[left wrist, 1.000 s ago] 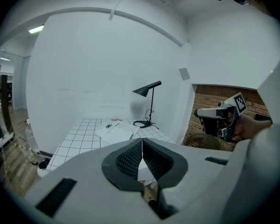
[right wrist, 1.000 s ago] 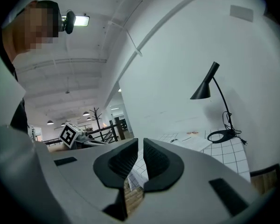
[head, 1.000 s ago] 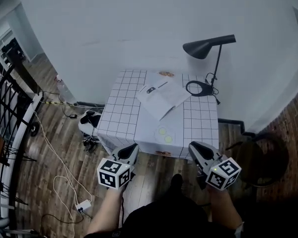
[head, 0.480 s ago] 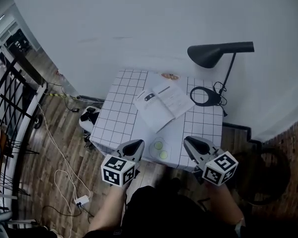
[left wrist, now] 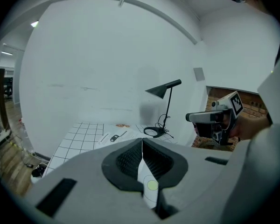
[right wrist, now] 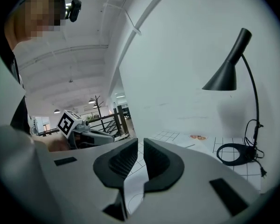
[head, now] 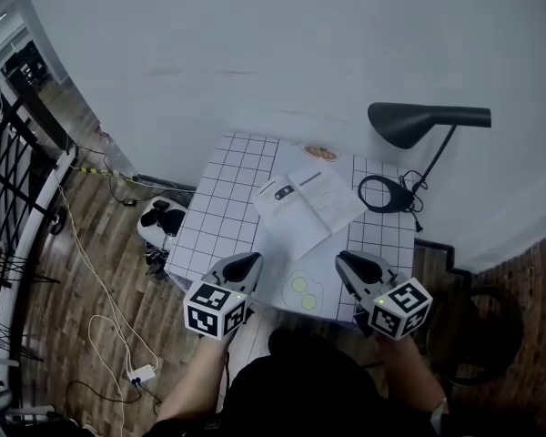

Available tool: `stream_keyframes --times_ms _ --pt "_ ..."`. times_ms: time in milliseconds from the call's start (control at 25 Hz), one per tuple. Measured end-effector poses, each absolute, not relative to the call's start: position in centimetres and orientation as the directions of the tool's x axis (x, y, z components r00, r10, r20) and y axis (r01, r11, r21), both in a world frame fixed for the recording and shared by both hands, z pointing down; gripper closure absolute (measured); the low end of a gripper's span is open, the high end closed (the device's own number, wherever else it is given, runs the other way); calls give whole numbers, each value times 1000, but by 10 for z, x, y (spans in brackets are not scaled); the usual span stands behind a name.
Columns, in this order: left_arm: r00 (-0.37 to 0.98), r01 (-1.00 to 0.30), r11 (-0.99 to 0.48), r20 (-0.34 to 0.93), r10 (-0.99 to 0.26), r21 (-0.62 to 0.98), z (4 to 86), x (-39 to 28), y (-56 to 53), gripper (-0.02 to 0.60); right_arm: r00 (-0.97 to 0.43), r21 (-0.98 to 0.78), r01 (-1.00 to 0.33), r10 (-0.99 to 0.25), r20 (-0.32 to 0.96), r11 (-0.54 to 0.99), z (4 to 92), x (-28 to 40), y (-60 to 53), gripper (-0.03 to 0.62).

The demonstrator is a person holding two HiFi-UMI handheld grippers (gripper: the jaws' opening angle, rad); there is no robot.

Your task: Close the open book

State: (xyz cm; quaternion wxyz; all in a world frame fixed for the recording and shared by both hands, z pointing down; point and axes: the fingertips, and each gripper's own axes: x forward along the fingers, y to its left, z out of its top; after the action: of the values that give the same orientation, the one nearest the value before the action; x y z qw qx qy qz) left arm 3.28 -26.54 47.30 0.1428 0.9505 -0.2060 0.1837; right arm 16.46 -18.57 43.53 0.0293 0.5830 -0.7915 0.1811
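Observation:
The open book [head: 308,198] lies flat with its white pages up on the grid-patterned table [head: 220,217], towards the far side. It also shows in the left gripper view as the book [left wrist: 113,136]. My left gripper [head: 246,264] hangs at the table's near edge, well short of the book, with its jaws together and nothing in them. The same left gripper [left wrist: 142,141] shows its pads meeting. My right gripper [head: 348,262] is level with it on the right. In its own view the right gripper [right wrist: 141,141] leaves only a thin slit, with nothing held.
A black desk lamp [head: 428,121] stands at the table's far right, its ring base and cable [head: 382,192] beside the book. A sheet with two yellow-green circles [head: 300,289] lies near the front edge. On the floor are cables, a power strip [head: 141,371] and a black railing [head: 18,153].
Both grippers have moved forward to the table's near edge, side by side. The book lies as before. Neither gripper's jaws have changed.

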Motion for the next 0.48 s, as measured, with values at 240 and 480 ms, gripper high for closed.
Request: stream_keyframes --times_ms 240,480 --pt "855 -433 -874 406 -322 219 484 19 -286 571 -299 -213 -947 -897 327 239 452 149 -206 551" --pt "845 -463 -852 410 -342 244 496 10 -298 571 -298 -182 -952 -873 386 245 474 150 -227 531"
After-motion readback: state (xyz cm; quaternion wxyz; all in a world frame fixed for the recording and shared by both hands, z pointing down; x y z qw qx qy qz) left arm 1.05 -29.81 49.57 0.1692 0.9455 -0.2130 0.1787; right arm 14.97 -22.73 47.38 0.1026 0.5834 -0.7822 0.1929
